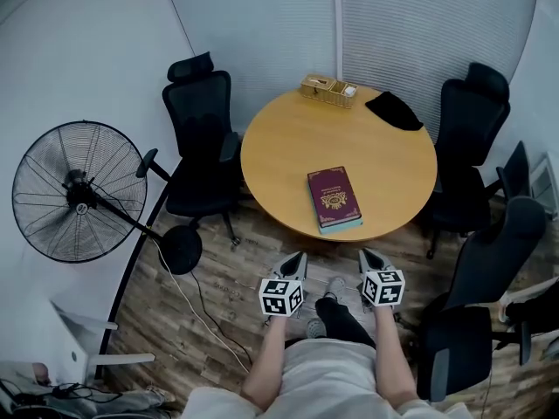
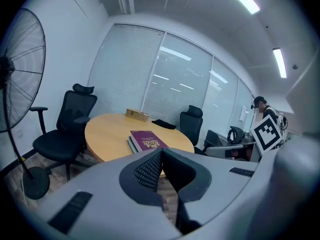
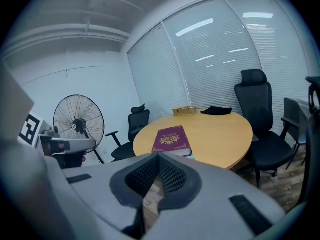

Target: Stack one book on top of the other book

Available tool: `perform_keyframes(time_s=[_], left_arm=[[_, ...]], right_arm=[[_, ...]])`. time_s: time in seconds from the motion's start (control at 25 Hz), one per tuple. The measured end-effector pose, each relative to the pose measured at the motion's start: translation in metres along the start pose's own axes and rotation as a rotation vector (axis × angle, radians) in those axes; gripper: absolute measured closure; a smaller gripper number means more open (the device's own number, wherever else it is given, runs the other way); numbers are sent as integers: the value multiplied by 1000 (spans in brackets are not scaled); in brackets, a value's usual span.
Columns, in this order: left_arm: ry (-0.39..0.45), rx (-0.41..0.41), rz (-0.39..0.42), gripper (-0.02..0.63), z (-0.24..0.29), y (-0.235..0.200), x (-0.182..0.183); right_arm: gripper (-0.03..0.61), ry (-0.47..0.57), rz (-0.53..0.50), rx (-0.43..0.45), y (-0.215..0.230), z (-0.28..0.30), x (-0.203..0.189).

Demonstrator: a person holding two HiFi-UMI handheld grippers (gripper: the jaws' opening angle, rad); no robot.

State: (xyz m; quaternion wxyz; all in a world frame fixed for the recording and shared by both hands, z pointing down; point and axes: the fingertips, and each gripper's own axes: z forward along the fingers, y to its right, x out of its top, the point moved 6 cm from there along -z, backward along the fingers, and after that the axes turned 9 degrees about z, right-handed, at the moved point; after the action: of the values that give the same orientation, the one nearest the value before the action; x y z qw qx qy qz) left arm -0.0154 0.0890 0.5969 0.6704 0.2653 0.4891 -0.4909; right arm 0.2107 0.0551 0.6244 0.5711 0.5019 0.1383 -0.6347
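Hovering short of worktop (image 1: 279,147) | left claw (image 1: 299,255), right claw (image 1: 366,252): both pinched closed, empty | red book (image 1: 333,197) atop teal book (image 1: 339,227), ahead | stack looks done; next: alignment check only.

Smooth matt wooden table (image 1: 279,147), matt maroon book (image 1: 333,197) cover, wood-plank floor (image 1: 253,251)

You see only a teal edge of the lower book (image 1: 341,227) under the maroon book (image 1: 332,195); the basket's (image 1: 327,90) contents and the black thing (image 1: 394,110) near it are too small to tell.
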Motion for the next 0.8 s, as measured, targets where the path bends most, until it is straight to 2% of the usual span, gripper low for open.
perform_keyframes(time_s=[0.2, 0.8], left_arm=[[8, 1, -20, 586, -3, -2, 1], [-14, -11, -10, 584, -3, 7, -5]], right_arm=[[558, 1, -12, 20, -4, -3, 0], [558, 9, -9, 40, -1, -12, -9]])
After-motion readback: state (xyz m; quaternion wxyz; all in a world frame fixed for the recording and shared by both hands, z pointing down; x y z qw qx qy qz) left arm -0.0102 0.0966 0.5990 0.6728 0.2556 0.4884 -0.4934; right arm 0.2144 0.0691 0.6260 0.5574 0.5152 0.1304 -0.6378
